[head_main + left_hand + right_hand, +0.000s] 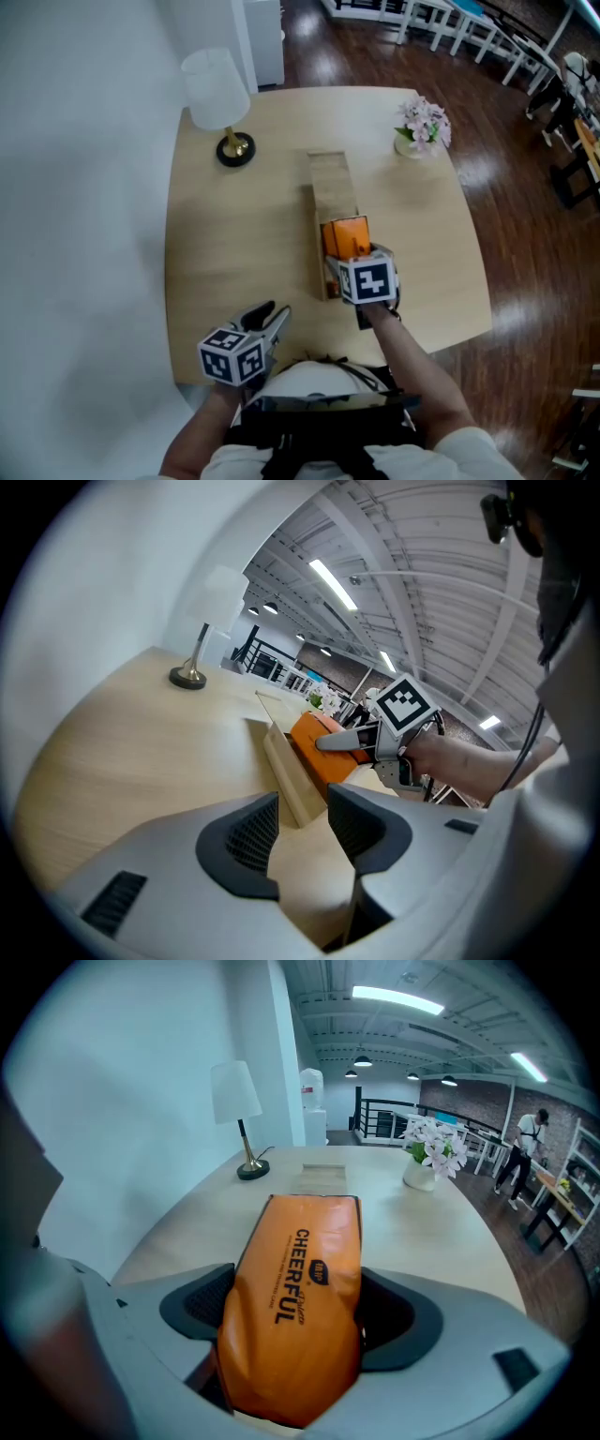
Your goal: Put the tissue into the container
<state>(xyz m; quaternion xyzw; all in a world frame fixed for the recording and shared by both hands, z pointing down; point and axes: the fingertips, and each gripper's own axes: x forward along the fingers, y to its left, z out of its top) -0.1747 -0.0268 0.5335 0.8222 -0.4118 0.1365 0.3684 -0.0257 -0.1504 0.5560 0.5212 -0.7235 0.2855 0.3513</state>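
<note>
An orange tissue pack [345,236] printed "CHEERFUL" sits between the jaws of my right gripper [356,255], which is shut on it. In the right gripper view the tissue pack [298,1279] bulges between both pads of the right gripper [295,1314]. It is held over the near end of a long, narrow tan container [330,183] lying lengthwise at the table's middle. My left gripper [275,317] rests low at the table's near left edge, open and holding nothing. In the left gripper view the left gripper [302,822] points toward the container [286,772] and the tissue pack [323,752].
A white-shaded lamp [220,94] with a brass base stands at the far left of the round-cornered wooden table [202,244]. A small pot of pink flowers [422,127] sits at the far right. A white wall runs along the left; dark wood floor lies to the right.
</note>
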